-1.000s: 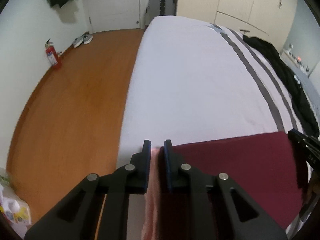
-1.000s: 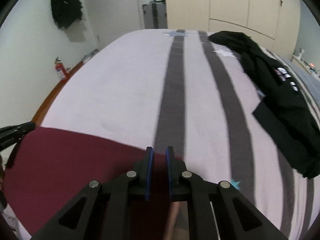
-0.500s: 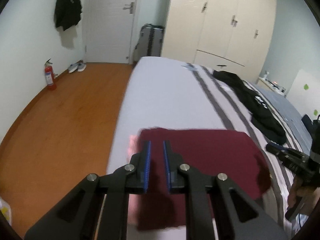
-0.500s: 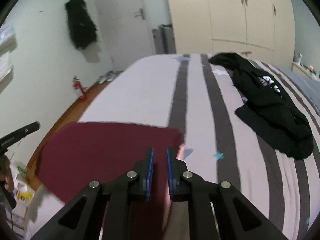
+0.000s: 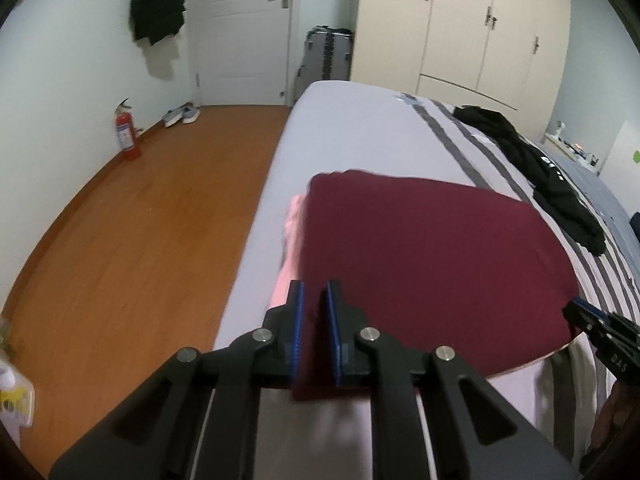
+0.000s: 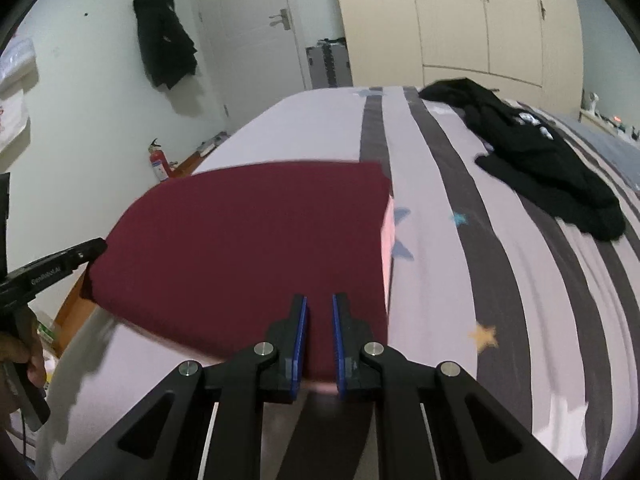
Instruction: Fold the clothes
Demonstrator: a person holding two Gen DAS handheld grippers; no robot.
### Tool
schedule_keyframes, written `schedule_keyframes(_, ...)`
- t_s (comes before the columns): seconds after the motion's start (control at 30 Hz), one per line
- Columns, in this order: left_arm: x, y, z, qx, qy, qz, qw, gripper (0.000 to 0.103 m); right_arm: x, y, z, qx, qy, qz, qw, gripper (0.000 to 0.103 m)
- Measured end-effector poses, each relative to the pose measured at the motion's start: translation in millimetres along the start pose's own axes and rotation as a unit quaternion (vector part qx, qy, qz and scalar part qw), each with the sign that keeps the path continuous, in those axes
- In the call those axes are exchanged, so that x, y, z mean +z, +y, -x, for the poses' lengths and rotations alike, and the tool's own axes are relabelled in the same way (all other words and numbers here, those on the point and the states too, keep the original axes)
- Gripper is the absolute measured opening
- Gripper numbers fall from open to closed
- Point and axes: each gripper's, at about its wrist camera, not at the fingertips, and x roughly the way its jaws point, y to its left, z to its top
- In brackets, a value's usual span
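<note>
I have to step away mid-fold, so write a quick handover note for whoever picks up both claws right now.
Left claw: shut on the maroon garment at its near left corner.
Right claw: shut on the same garment's near right corner.
The garment is held stretched between them above the striped bed; a pink layer shows at its side.
Black clothing lies unfolded farther along the bed.
Left: lay the maroon piece down, finish folding it, then fold the black one.

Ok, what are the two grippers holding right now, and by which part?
Both hold the maroon garment by its near edge: the left gripper at its left corner, the right gripper at its right corner.
</note>
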Motion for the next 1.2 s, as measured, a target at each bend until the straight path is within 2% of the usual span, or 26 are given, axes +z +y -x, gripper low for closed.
schedule_keyframes(0.1, -10, 13, 3, 0.010, 0.014, 0.013, 0.9998, 0.011, -6, -7, 8, -0.005, 0.003, -0.007, 1.000, 0.010)
schedule_keyframes(0.2, -16, 11, 17, 0.008, 0.004, 0.009, 0.9999, 0.011, -11, -18, 17, -0.018, 0.009, -0.024, 1.000, 0.010)
schedule_keyframes(0.33, -12, -7, 36, -0.017, -0.025, -0.008, 0.9995, 0.011, -11, -20, 27, -0.016, 0.004, -0.025, 1.000, 0.010)
schedule_keyframes(0.47, -9, -24, 31, -0.040, -0.024, -0.018, 0.9987, 0.011, -4, -4, 26, 0.003, -0.005, -0.009, 1.000, 0.010)
schedule_keyframes(0.67, -24, -15, 11, -0.025, 0.005, -0.020, 0.9995, 0.011, -13, -4, 12, 0.003, 0.020, -0.018, 1.000, 0.010)
schedule_keyframes(0.8, -17, -8, 17, -0.005, 0.006, -0.030, 0.9995, 0.011, -17, -14, 21, -0.011, 0.023, -0.019, 0.999, 0.010)
schedule_keyframes(0.97, 26, -16, 11, -0.022, -0.029, -0.034, 0.9988, 0.011, 20, -16, 17, -0.009, -0.013, -0.012, 1.000, 0.010)
schedule_keyframes(1.1, 47, -31, -16, -0.031, -0.022, -0.042, 0.9984, 0.011, 54, -4, -9, -0.005, -0.031, -0.005, 0.999, 0.010)
schedule_keyframes(1.2, 44, -30, -34, -0.026, -0.006, -0.047, 0.9985, 0.011, 64, -3, -27, -0.010, -0.025, -0.012, 1.000, 0.010)
